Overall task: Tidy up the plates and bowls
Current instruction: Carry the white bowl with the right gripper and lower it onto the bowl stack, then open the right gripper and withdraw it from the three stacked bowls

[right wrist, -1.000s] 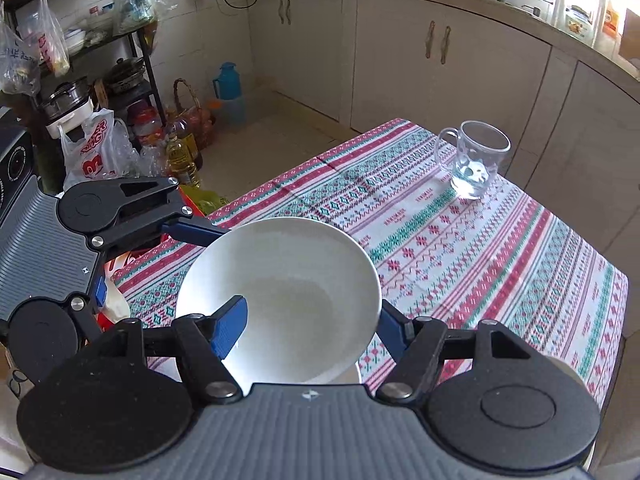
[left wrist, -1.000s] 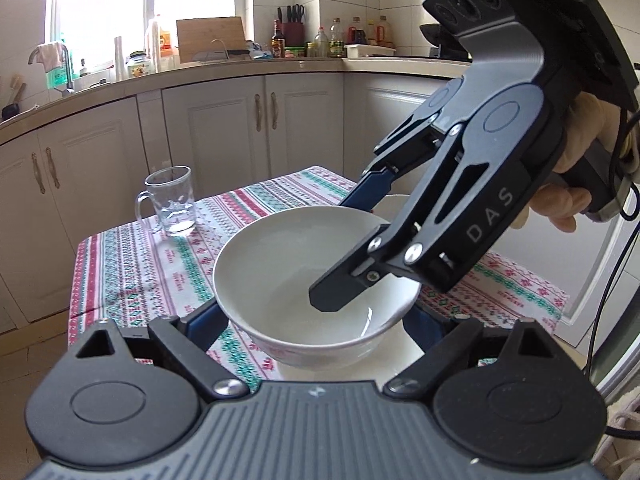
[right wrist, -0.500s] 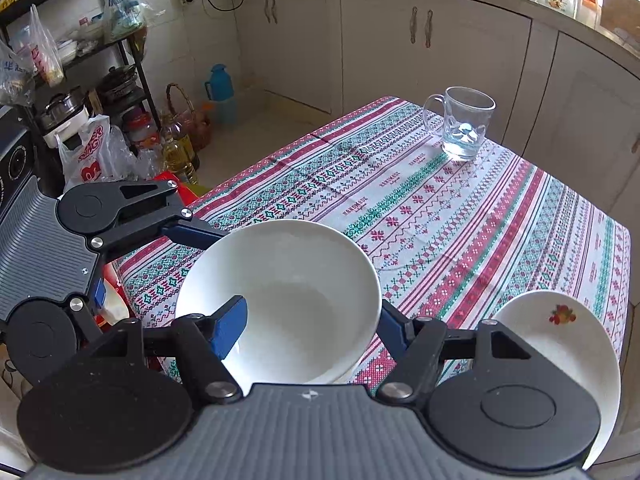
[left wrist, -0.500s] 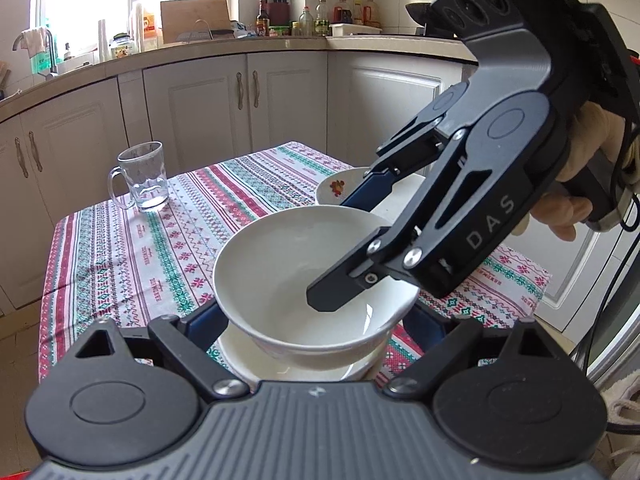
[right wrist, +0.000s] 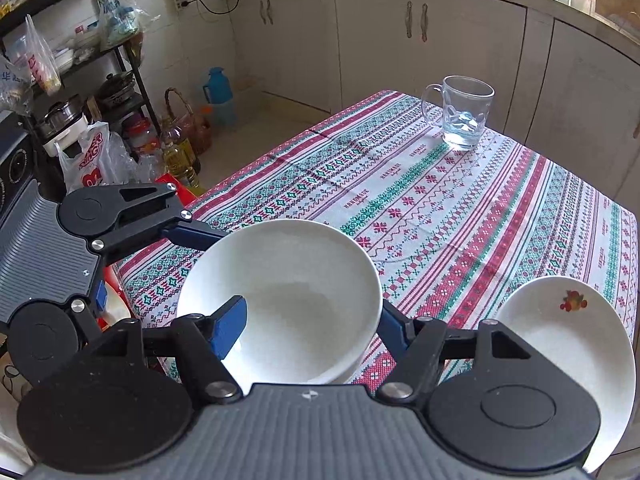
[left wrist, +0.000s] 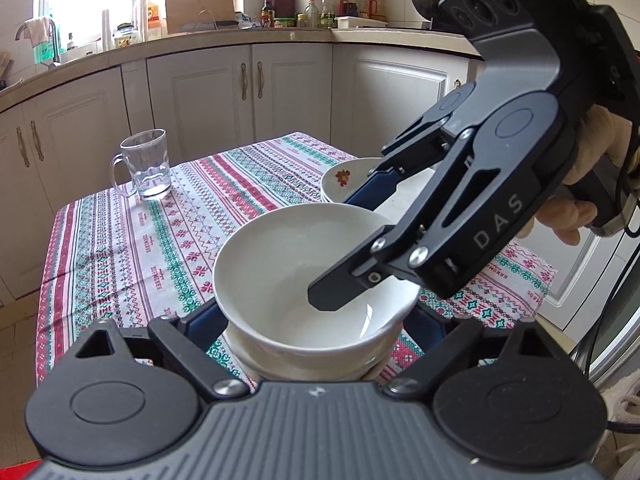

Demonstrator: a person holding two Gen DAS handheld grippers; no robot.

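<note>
Two claws meet at one white bowl [left wrist: 304,276] in the left wrist view. The left claw [left wrist: 316,320] has its blue fingers spread on either side of the bowl's lower wall; whether they press it I cannot tell. The bowl sits nested on another white bowl [left wrist: 308,368] beneath it, near the front edge of the cloth-covered surface [left wrist: 132,256]. The right claw [left wrist: 356,248] reaches in from the right, one finger inside the bowl and the other outside its far rim, clamped on the wall. Behind it lies a plate with a fruit print [left wrist: 344,180]; a glass mug [left wrist: 146,164] stands well apart at the far left.

From the right wrist view, the right claw [right wrist: 312,320] straddles the bowl [right wrist: 288,280], its left finger inside and its right finger outside. The left claw [right wrist: 192,236] touches the bowl's far left side. The printed plate [right wrist: 560,332] lies just right, the mug [right wrist: 464,116] far off.
</note>
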